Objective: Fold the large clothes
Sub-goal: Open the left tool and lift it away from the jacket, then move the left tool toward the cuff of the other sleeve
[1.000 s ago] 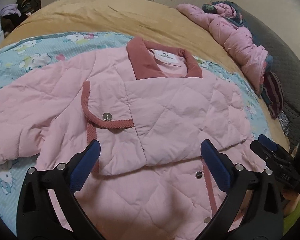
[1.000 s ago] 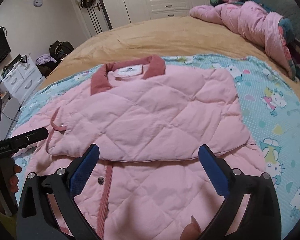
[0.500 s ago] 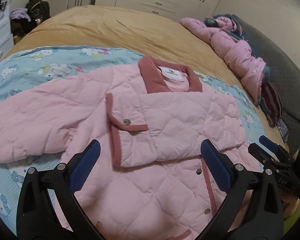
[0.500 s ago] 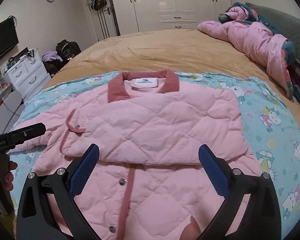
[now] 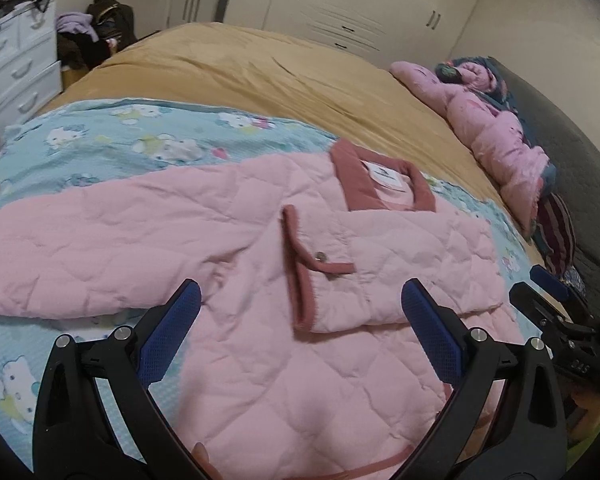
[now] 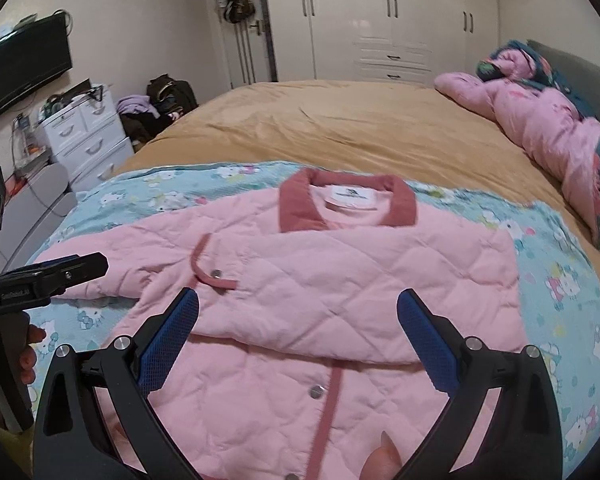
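Observation:
A pink quilted jacket (image 5: 284, 364) (image 6: 364, 280) with a dark rose collar (image 6: 296, 208) lies flat on a blue cartoon-print sheet (image 5: 112, 140). Its right sleeve is folded across the chest, the cuff (image 5: 300, 268) with a snap lying left of centre. The left sleeve (image 5: 80, 248) stretches out to the left. My left gripper (image 5: 300, 336) hangs open above the jacket's lower left front, holding nothing. My right gripper (image 6: 298, 340) is open over the lower front by the button placket (image 6: 328, 400). Each gripper shows at the edge of the other's view.
The sheet covers the near part of a tan bedspread (image 6: 340, 120). A bundled pink duvet (image 6: 552, 128) lies along the grey headboard (image 5: 572, 152) on the right. White drawers (image 6: 88, 132), bags on the floor and a wardrobe (image 6: 380, 16) stand beyond the bed.
Both grippers have drawn back and up from the jacket and stayed open. The left view has swung leftward, bringing the outstretched left sleeve into sight. The jacket has not moved.

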Demonstrator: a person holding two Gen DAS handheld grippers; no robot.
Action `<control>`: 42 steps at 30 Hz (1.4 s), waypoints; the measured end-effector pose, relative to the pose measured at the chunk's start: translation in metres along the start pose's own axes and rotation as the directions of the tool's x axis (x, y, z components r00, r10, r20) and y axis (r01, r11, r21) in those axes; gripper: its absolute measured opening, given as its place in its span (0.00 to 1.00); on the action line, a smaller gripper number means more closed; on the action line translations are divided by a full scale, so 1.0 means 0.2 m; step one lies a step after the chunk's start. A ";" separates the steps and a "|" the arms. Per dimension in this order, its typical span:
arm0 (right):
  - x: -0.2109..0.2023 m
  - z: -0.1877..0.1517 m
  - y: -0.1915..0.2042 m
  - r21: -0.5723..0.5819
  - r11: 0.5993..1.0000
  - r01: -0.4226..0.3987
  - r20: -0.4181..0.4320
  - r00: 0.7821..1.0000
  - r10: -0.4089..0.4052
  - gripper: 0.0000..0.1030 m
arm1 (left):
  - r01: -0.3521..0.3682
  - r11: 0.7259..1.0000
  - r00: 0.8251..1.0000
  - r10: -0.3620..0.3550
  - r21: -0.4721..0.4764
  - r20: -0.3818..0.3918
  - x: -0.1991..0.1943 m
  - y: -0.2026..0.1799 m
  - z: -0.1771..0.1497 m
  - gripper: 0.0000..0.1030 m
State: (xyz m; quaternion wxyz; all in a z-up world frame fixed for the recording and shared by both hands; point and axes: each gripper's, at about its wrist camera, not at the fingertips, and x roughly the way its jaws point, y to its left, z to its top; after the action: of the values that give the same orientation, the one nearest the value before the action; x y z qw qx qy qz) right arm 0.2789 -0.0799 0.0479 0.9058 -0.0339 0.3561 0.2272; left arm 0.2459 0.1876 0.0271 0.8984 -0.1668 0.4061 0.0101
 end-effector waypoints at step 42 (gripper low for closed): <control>0.33 0.13 0.84 -0.164 0.971 -0.175 -0.030 0.985 0.172 0.96 | -0.173 0.923 0.978 0.202 -0.345 0.047 -0.25 1.00 -0.15 0.91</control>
State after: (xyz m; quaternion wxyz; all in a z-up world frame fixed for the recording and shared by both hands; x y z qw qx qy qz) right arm 0.2636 0.1008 0.0404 0.8737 -0.0800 0.3445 0.3340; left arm 0.1606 0.3728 -0.0132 0.8671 -0.2787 0.3752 0.1726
